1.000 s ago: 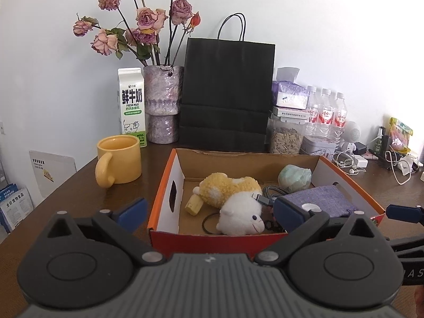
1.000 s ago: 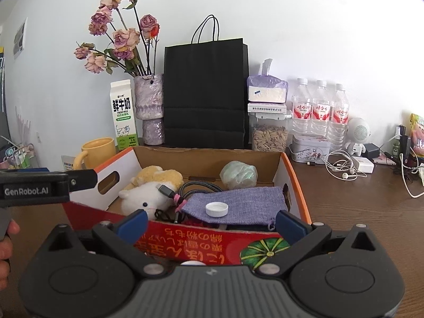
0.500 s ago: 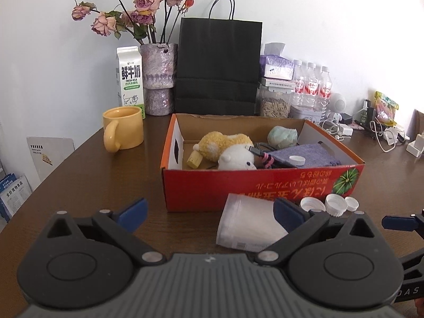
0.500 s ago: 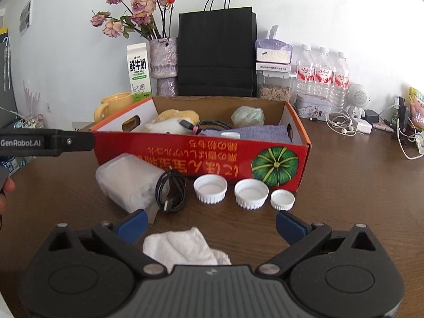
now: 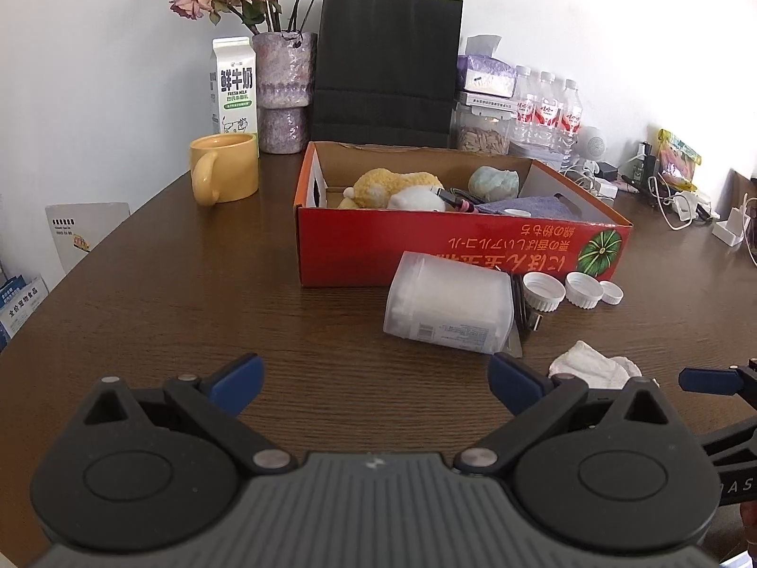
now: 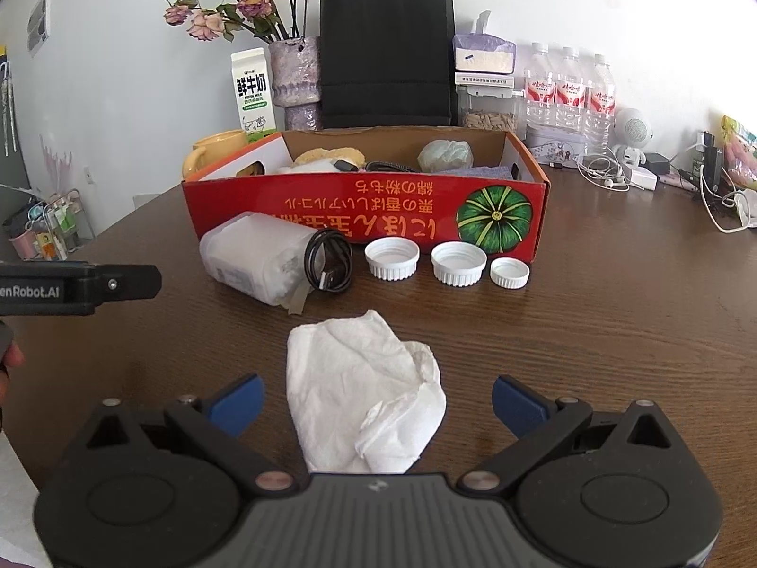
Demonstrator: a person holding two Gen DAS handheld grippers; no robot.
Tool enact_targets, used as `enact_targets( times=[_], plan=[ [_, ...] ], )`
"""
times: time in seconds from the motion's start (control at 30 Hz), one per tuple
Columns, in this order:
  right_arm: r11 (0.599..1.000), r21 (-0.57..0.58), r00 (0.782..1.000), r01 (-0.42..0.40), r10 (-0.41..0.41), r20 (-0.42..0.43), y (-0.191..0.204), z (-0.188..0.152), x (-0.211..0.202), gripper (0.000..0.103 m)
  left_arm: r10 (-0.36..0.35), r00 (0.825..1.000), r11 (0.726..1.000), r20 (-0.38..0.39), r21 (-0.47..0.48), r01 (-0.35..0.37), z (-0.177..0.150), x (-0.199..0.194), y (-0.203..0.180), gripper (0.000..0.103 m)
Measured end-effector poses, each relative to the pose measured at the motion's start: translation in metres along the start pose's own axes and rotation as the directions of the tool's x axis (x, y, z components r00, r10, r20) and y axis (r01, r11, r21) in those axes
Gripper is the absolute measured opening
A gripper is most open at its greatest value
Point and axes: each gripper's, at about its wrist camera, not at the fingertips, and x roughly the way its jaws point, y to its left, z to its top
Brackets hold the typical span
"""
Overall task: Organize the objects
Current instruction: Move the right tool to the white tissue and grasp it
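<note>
A red cardboard box (image 5: 426, 246) (image 6: 331, 203) stands mid-table holding plush toys (image 5: 392, 189), a cable, a pale green bundle (image 5: 493, 179) and a purple cloth pouch. In front of it lie a translucent plastic container (image 5: 449, 305) (image 6: 255, 258) on its side, a coiled black cable (image 6: 329, 260), three white caps (image 6: 456, 262) and a crumpled white tissue (image 6: 364, 393) (image 5: 596, 369). My left gripper (image 5: 376, 381) is open over bare table, well short of the container. My right gripper (image 6: 377, 400) is open with the tissue lying between its fingers.
At the back stand a yellow mug (image 5: 224, 173), a milk carton (image 5: 234, 85), a vase of dried roses (image 5: 284, 94), a black paper bag (image 5: 385, 66), a seed jar and water bottles (image 6: 570, 90). Chargers and cables (image 6: 610, 175) clutter the right side.
Both grippers have pulled back from over the box toward the table's near edge. The container, caps, black cable and tissue in front of the box have come into view.
</note>
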Motion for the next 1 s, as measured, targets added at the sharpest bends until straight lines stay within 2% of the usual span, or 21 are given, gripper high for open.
enact_targets(
  times=[0.37,0.63,0.9,1.0],
  plan=[
    [1.0,-0.002,0.998,0.022,-0.022,-0.053,0.005,-0.002,0.011,0.103,-0.007,1.0,1.0,-0.019,0.009,0.007,-0.004,0.002,-0.002,0.103],
    [0.998,-0.027,0.997,0.057,-0.058,-0.057,0.009,0.002,0.021,0.103,-0.003,1.0,1.0,-0.027,0.001,0.003,-0.004,0.004,0.0,0.103],
    [0.998,-0.026,0.997,0.056,-0.057,-0.049,0.008,0.001,0.022,0.103,-0.005,1.0,1.0,-0.03,-0.002,0.005,-0.004,0.005,0.0,0.103],
    [0.998,-0.033,0.998,0.047,-0.048,-0.042,0.008,0.002,0.02,0.096,-0.006,1.0,1.0,-0.031,-0.003,0.006,-0.004,0.006,0.001,0.103]
  ],
)
